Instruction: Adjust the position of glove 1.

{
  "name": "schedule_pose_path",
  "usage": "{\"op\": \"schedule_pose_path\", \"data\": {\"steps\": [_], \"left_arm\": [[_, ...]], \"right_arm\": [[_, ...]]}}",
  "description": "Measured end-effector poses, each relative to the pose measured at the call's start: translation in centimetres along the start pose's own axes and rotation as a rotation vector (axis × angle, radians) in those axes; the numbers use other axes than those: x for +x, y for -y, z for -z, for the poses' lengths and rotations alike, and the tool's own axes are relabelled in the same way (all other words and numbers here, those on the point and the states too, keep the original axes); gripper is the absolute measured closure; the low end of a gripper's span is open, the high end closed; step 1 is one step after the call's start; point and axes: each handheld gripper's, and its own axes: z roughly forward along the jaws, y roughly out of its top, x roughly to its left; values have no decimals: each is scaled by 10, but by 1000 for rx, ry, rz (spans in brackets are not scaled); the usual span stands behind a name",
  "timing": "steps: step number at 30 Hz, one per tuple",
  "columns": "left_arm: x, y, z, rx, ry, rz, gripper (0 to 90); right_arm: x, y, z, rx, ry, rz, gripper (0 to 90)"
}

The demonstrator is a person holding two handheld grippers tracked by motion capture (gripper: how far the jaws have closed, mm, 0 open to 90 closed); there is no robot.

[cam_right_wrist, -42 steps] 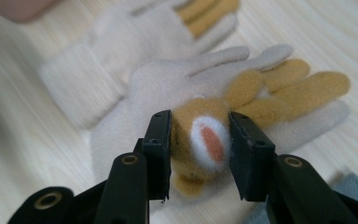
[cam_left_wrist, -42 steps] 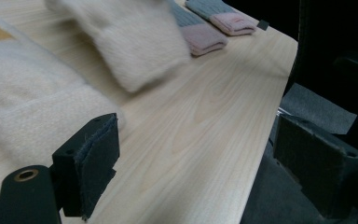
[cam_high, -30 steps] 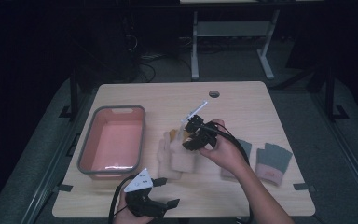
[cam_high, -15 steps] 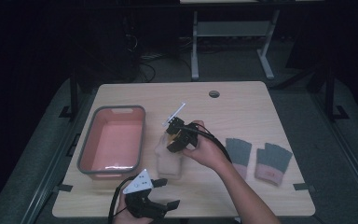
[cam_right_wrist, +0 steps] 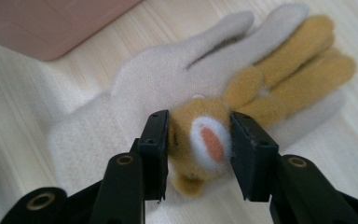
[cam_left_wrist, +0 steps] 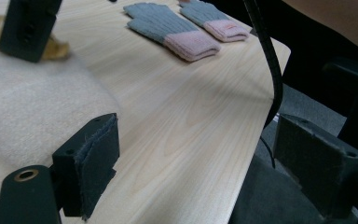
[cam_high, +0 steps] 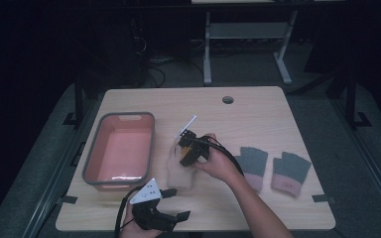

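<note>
A cream-white glove (cam_high: 181,176) lies flat at the middle of the table, fingers pointing away from me. On it rests a smaller yellow glove (cam_right_wrist: 279,65) with a white and orange pad. My right gripper (cam_high: 187,151) is down on this pair, and in the right gripper view its jaws (cam_right_wrist: 204,149) press both sides of the yellow glove's cuff end. My left gripper (cam_high: 161,215) hovers at the table's near edge, open with nothing between its jaws (cam_left_wrist: 205,172). The white glove (cam_left_wrist: 28,112) is just to the left of it.
A pink bin (cam_high: 95,153) with a grey rim stands left of the gloves. Two grey gloves with pink cuffs (cam_high: 253,166) (cam_high: 290,171) lie side by side at the right. The table's near edge (cam_left_wrist: 242,154) runs just under my left gripper.
My right gripper has moved left from beside the grey gloves and come down over the white glove, closing around the yellow glove. The left gripper has stayed in place.
</note>
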Motion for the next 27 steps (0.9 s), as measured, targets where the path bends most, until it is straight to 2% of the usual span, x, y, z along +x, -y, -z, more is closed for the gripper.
{"op": "schedule_pose_path", "data": {"steps": [6,7,9,11,13,16,18,27], "left_arm": [[0,0,0,0,0,0,147],[0,0,-1,1,0,0,147],[0,0,-1,2,-1,-1,147],[0,0,-1,3,-1,3,147],[0,0,-1,3,0,4,147],[-1,0,-1,4,1,2,147],[0,0,-1,2,0,1,147],[0,0,0,1,1,0,148]], "right_arm": [[-3,4,-5,-3,-12,-14,548],[-3,4,-1,-22,-24,-19,505],[-3,3,1,-34,-26,-18,489],[0,0,9,-105,-21,-5,448],[3,-3,10,-123,-33,7,439],[7,-7,5,-107,-33,33,440],[14,-11,-4,-86,-18,80,437],[20,-17,-26,-37,36,128,423]]}}
